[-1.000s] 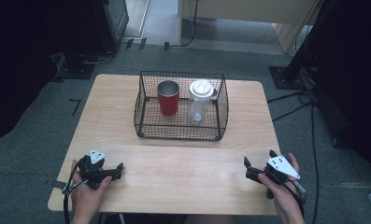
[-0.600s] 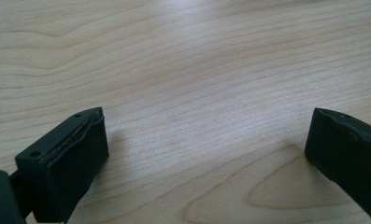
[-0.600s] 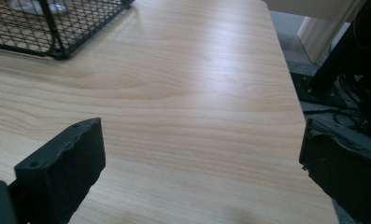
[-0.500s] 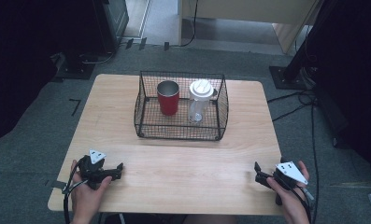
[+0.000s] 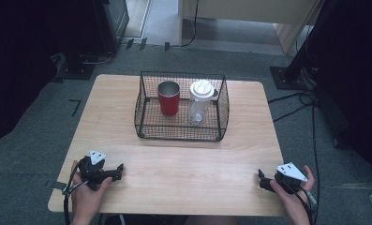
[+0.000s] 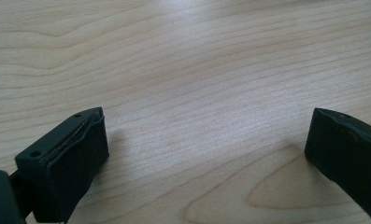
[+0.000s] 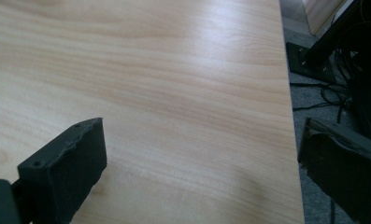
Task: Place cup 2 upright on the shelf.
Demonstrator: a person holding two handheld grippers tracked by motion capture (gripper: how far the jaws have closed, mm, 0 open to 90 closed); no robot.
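Both claws rest spread and empty at the near corners of the worktop (image 5: 183,173), left claw (image 5: 120,171) and right claw (image 5: 260,180) well apart from the wire basket (image 5: 179,133) holding the red cup (image 5: 168,98) and lidded clear bottle (image 5: 200,103), so the work seems not yet begun and the next move likely calls for a reach forward.

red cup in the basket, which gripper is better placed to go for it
Probably left. The red cup stands in the left half of the wire basket, on the side of the left gripper. The right gripper sits at the table's right edge, with the clear lidded bottle in between.
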